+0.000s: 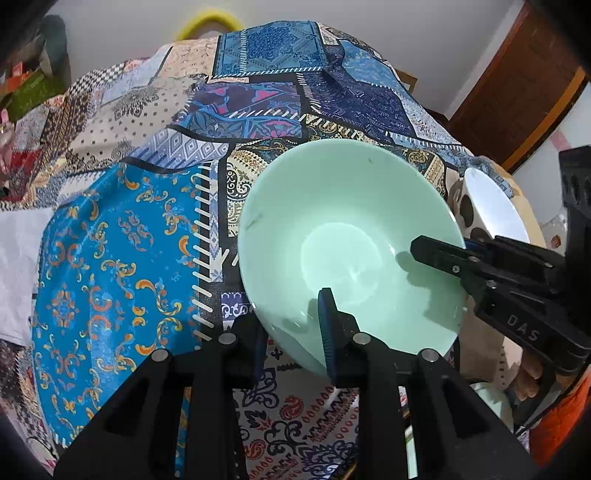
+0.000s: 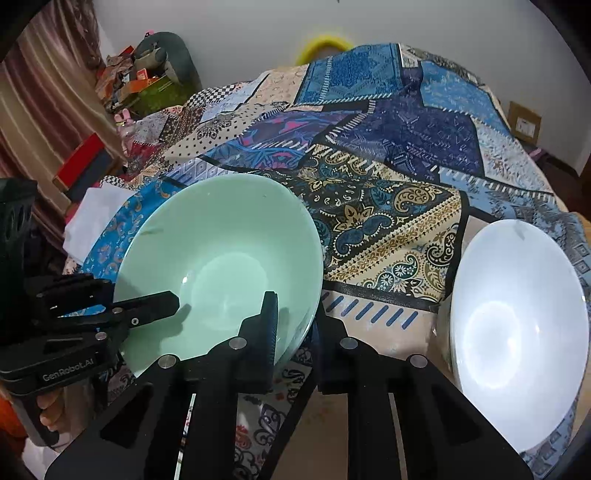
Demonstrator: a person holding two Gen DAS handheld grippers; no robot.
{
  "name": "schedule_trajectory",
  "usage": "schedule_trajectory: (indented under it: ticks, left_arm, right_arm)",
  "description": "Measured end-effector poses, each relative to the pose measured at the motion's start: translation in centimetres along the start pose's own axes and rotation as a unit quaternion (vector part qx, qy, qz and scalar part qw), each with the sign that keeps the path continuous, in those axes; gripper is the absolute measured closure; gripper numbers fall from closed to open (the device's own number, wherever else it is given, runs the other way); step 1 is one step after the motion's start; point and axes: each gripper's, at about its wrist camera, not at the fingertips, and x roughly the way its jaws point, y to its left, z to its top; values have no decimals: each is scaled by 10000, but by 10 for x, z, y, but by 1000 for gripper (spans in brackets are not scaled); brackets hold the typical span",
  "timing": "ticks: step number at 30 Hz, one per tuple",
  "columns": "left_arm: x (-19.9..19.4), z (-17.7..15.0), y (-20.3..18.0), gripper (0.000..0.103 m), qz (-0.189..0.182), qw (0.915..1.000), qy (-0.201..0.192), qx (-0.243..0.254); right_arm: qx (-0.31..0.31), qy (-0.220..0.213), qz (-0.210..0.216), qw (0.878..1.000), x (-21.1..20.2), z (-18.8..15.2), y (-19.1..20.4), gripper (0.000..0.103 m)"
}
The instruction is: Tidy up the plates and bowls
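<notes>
From the left wrist camera, the left gripper (image 1: 295, 328) clamps the near rim of a green bowl (image 1: 343, 221), one finger (image 1: 327, 321) inside the bowl and the other under its outer wall. The bowl sits tilted over a patchwork tablecloth (image 1: 122, 258) in blue, cream and navy panels. The right gripper (image 1: 448, 247) reaches in from the right edge of the frame and pinches the bowl's right rim, its upper finger lying across the inside. Behind it stands a white bowl (image 1: 491, 206) with dark spots on its outer wall, partly hidden. A yellow ring (image 1: 210, 22) shows past the far end of the table.

From the right wrist camera, the right gripper (image 2: 295, 325) grips the same green bowl (image 2: 221, 236) at its near right rim, one finger (image 2: 269, 321) inside, the other outside. The left gripper (image 2: 162, 306) holds the bowl's opposite rim, held by a hand (image 2: 51, 410) at the lower left. The white bowl (image 2: 517, 314) rests on the tablecloth (image 2: 388, 221), apart from the green one, to its right.
</notes>
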Motion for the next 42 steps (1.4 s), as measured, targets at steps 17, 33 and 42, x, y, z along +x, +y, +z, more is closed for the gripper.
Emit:
schedule_trajectory:
  ticks: [17, 33, 42]
  left_arm:
    - [-86, -32, -22, 78, -3, 9979, -652, 50]
    - [-161, -86, -16, 78, 44, 9949, -995, -164]
    - [-185, -123, 4, 78, 183, 9939, -1021, -383]
  right_arm:
    - [-46, -556, -160, 9983, -72, -22, 33, 88]
    - [-209, -908, -79, 9956, -120, -49, 83, 88]
    - [-358, -937, 82, 9949, -121, -63, 114, 87]
